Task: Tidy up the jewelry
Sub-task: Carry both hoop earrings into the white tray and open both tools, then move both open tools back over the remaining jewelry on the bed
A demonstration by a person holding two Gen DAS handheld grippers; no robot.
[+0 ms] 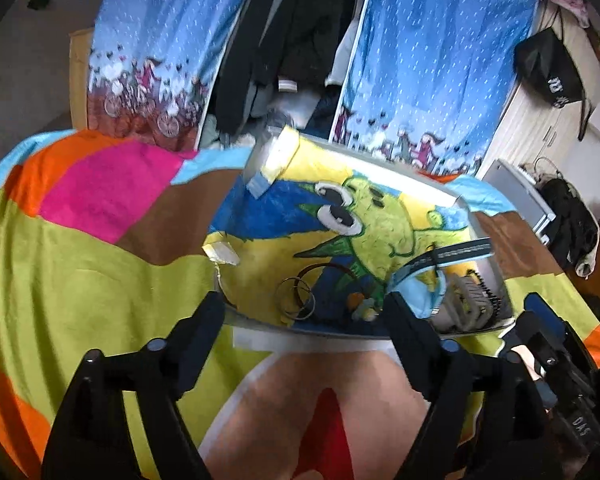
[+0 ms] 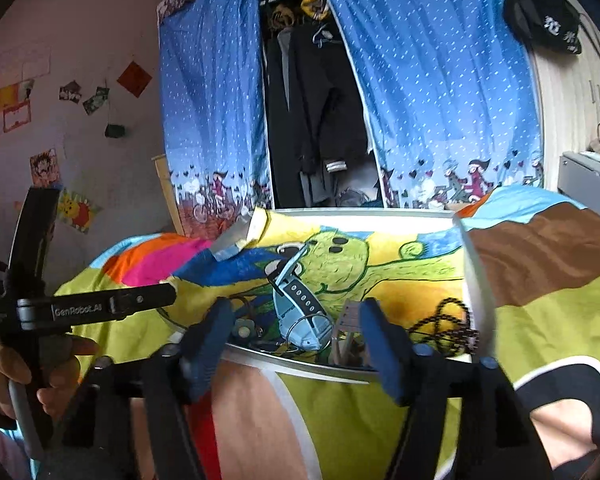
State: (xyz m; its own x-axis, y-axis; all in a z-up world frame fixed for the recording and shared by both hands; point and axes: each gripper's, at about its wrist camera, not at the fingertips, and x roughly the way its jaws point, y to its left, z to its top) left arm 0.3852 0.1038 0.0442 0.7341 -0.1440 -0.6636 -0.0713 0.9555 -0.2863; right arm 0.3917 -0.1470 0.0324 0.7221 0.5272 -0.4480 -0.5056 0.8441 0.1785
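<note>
- Left wrist view: the left gripper (image 1: pixel 304 312) has its two black fingers spread wide apart, holding nothing. It hangs over the near edge of a shallow tray (image 1: pixel 340 330).
- The tray rests on a bedspread (image 1: pixel 80 280) with patches of green, orange, pink and brown. A crayon drawing of a green cartoon creature (image 1: pixel 380 220) lines the tray.
- The jewelry lies at the near end of the tray. Thin metal bangles (image 1: pixel 296 300) lie between the fingers, with a dark hoop touching them behind.
- A light blue watch (image 1: pixel 432 268) lies to the right of the bangles, its dark strap arching upward. A string of dark beads (image 1: pixel 488 284) lies at the tray's right end.
- Blue dotted curtains (image 1: pixel 440 60) hang behind the bed, with dark clothes showing between them.
- Right wrist view: the right gripper (image 2: pixel 296 332) also has its fingers wide apart and empty, at the near rim of the tray.
- The watch (image 2: pixel 300 312) lies between the fingers with a metal ring against it. The beads (image 2: pixel 444 324) lie just right of the right-hand finger.
- At far left a hand (image 2: pixel 28 372) holds the handle of the other gripper.
</note>
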